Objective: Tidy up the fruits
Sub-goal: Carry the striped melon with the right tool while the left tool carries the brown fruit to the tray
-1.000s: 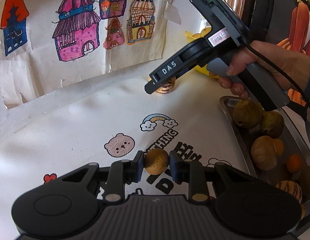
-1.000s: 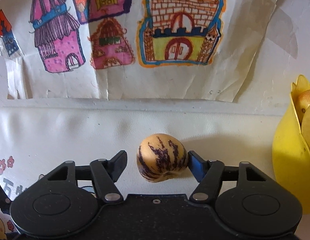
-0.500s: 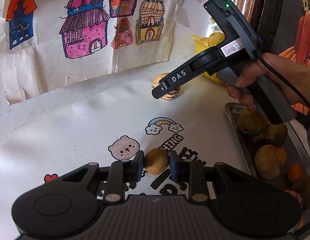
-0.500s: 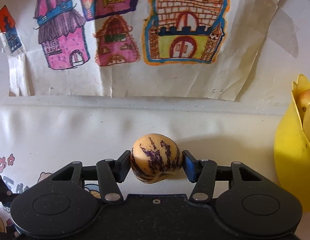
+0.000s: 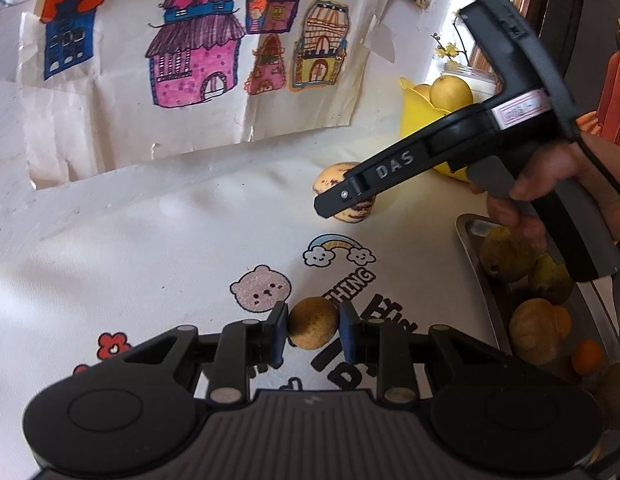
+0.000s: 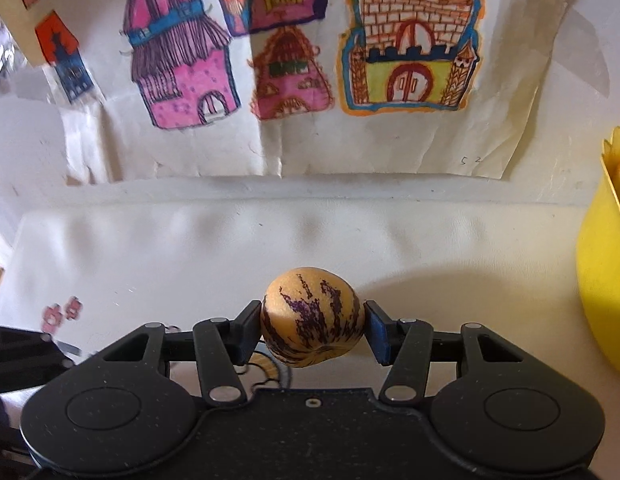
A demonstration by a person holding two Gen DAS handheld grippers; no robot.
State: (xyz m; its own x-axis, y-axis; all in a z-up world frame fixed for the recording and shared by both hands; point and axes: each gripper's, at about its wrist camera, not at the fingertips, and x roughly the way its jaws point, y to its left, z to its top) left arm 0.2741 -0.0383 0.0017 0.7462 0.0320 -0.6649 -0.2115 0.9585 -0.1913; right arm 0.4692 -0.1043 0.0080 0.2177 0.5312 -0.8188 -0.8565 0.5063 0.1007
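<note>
Slip risk first: right gripper [image 6: 313, 330] is clamped on a striped melon [image 6: 312, 318], fingers [image 6: 246, 330] pressing its round sides near the widest part, so a tilt or quick swing could roll it out forward. It looks lifted off the surface [image 6: 150, 256], though the contact underneath is hidden, so I can't be sure. Left gripper [image 5: 313, 332] is clenched on a small brown round fruit [image 5: 313, 328], pads squeezing both sides, over the printed lettering near the bear print [image 5: 260, 288]; same roll-out risk since the fruit is small and smooth, and whether it rests on the surface or hangs just above can't be told.

Second risk is collision: in the left wrist view the right gripper's body crosses far right, above the metal tray [image 5: 468, 248], so both tools heading for one container could knock each other.

Around: the tray at near right already holds several brownish and orange fruits, crowded, so a dropped fruit could bounce off them. Yellow bowl [image 6: 598, 272] at far right holds yellow fruit; its tall petal rim could catch the melon if brought in low. House drawings [image 6: 406, 40] hang on the far wall, out of the way.
</note>
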